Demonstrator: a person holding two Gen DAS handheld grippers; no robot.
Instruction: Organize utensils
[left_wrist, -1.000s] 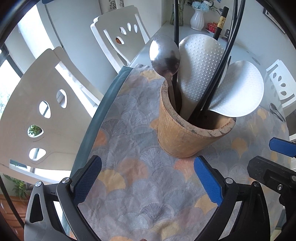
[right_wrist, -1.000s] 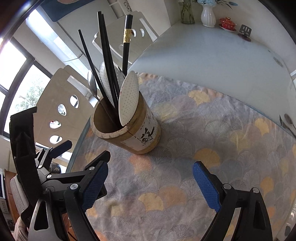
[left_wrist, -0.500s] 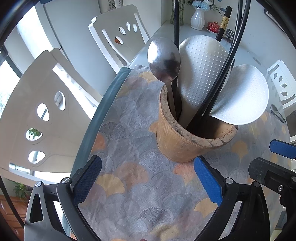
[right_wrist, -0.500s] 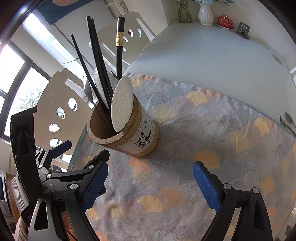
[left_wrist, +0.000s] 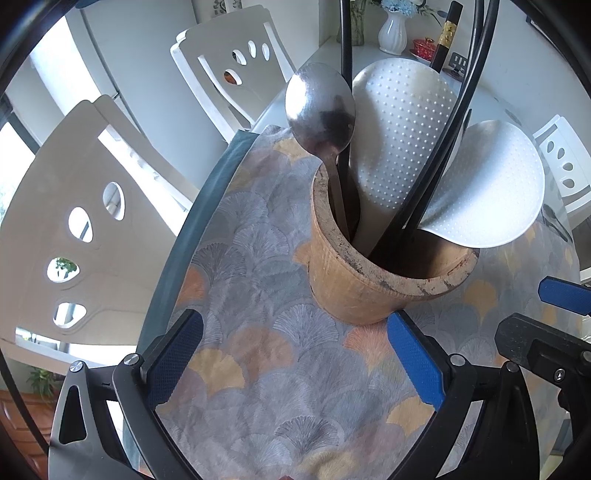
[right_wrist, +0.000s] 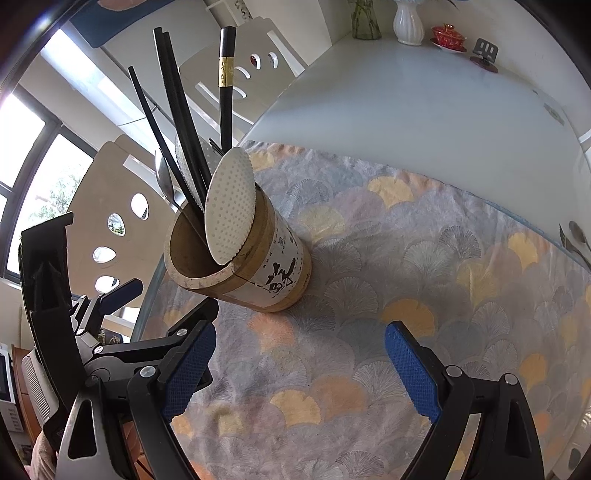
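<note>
- Both claws are ours: the left claw (left_wrist: 295, 363) hangs spread wide over the patterned cloth (left_wrist: 258, 387), its blue pads (left_wrist: 175, 356) clear of everything and nothing between them.
- Our right claw (right_wrist: 299, 369) is likewise released, its pads (right_wrist: 412, 373) apart above the same cloth with only fabric below the gap.
- We see the bamboo utensil holder (left_wrist: 354, 280) standing upright on the cloth, just ahead of the left claw; its base sits close to the right-hand pad of that claw, though we cannot tell whether they touch.
- From the right wrist view the holder (right_wrist: 258, 266) lies ahead and to the left of the right claw, apart from it, with black brush lettering on a pale band around its side.
- Inside the holder we count a metal spoon (left_wrist: 321, 110) with its bowl up, two white dimpled rice paddles (left_wrist: 402, 133) and several black chopsticks (right_wrist: 181, 118), one with a gold band near its top.
- At the right edge of the surface (right_wrist: 406, 110) lie more metal utensils (right_wrist: 576, 240), well apart from the holder and too small to make out fully.
- At the far end of the surface stand a white vase (right_wrist: 408, 22) and a small red dish (right_wrist: 448, 37).
- White chairs (left_wrist: 66, 221) with oval cut-outs stand by the near left side.
</note>
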